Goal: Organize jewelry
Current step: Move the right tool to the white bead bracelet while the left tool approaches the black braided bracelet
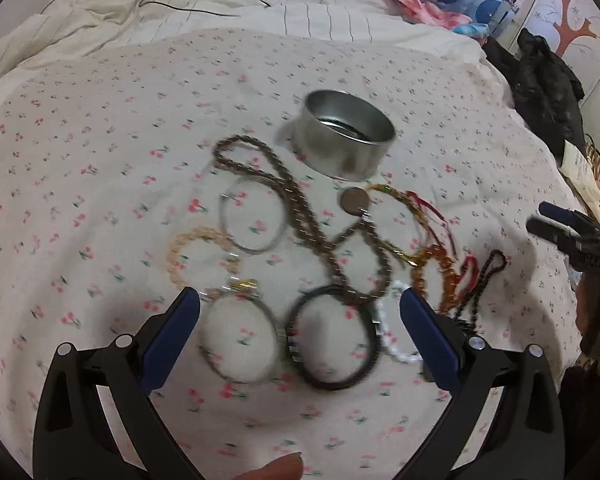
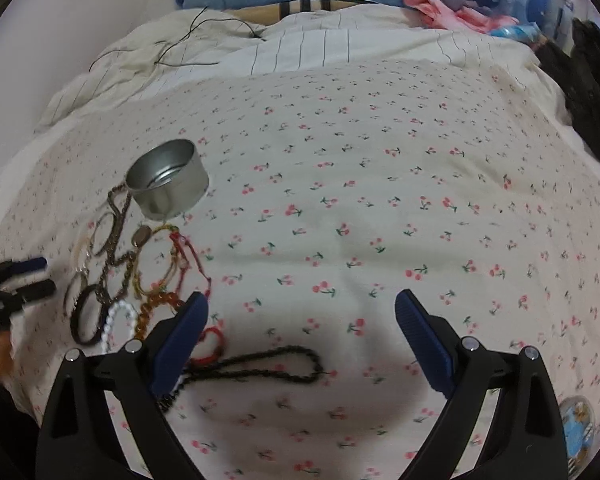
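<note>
Cherry-print bed bears tin and bracelets.

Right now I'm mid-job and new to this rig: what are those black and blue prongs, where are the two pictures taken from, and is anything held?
The prongs are the fingers of two hand-held grippers a person carries, each with its own camera looking forward. The left hand-held gripper hangs open over the dark bangle and silver bangle. The right hand-held gripper is open above a dark beaded strand. Neither holds anything. A metal tin stands on the cherry-print sheet beside the jewelry.
</note>
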`<state>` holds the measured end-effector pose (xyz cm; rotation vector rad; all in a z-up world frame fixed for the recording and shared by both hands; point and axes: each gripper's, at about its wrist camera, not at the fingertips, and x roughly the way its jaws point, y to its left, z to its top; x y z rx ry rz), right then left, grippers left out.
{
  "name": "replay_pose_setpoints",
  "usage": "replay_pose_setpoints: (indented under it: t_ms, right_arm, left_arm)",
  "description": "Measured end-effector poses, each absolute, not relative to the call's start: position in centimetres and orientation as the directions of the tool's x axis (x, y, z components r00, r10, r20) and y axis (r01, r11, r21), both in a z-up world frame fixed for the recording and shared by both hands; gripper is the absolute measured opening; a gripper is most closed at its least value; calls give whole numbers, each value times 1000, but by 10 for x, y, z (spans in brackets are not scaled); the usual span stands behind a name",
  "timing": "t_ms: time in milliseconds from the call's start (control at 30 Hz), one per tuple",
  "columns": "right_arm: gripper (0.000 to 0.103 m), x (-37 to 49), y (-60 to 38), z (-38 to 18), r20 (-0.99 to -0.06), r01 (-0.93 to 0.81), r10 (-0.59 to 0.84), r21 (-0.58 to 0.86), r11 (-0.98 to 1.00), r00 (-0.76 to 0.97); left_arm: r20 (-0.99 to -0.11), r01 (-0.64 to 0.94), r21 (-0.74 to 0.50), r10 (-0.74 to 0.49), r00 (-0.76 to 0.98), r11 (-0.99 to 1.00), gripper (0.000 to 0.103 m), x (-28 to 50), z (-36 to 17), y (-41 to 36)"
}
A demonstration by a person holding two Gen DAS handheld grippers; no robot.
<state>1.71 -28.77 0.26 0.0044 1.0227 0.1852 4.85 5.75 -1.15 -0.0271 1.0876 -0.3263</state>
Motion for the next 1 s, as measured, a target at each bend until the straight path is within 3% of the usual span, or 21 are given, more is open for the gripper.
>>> replay_pose_setpoints:
  t_ms: [100, 333, 867, 933, 1000]
  right_arm:
    - [91, 11, -270, -5, -860, -274, 194, 66, 960, 472]
    - [91, -2, -213, -26, -876, -490, 269, 44, 871, 400]
    - [88, 33, -211, -34, -863, -467, 297, 82, 881, 409]
    - [89, 34, -213, -35, -862, -464, 298, 84, 882, 410]
    - [89, 35, -215, -35, -860, -456, 311, 105, 884, 404]
  left_arm:
    - [-861, 254, -246, -332, 386, 935, 97, 51, -15, 75]
    - [-862, 396, -254, -393, 321, 882, 97, 35, -23, 77]
    - [-844, 483, -343, -490, 218, 806, 97, 33, -41, 68]
    - [-851, 450, -299, -448, 274, 842, 97, 39, -40, 77]
    - [-840, 363, -334, -449, 304, 870, 97, 52, -40, 96]
